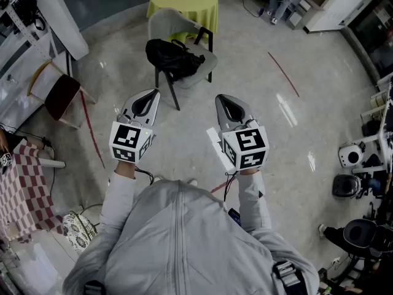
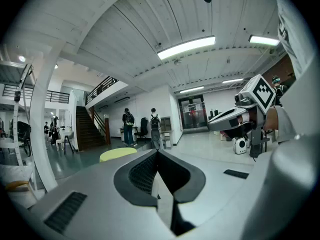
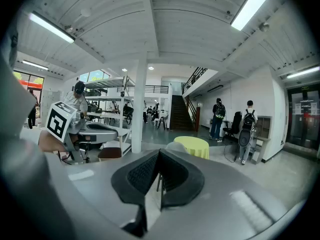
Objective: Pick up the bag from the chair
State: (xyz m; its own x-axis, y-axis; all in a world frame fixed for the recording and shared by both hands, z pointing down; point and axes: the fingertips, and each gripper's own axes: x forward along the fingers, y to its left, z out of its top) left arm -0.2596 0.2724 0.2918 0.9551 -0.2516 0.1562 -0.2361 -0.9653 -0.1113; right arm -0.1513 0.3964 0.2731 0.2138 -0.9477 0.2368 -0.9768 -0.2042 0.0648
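Note:
A black bag [image 1: 174, 56] lies on the seat of a pale grey chair [image 1: 179, 28] with dark legs, at the top middle of the head view. My left gripper [image 1: 149, 94] and right gripper [image 1: 221, 99] are held side by side in the air short of the chair, both shut with nothing between their jaws. In the left gripper view my left gripper [image 2: 158, 153] points level into the hall. In the right gripper view the chair's back [image 3: 175, 147] peeks over my right gripper [image 3: 159, 153]; the bag is hidden there.
A round table with a yellow cloth [image 1: 183, 2] stands right behind the chair. A dark red stool [image 1: 60, 95] and white shelving are at the left, small robots and gear [image 1: 355, 171] at the right. Two people with backpacks [image 3: 218, 117] stand far off by the stairs.

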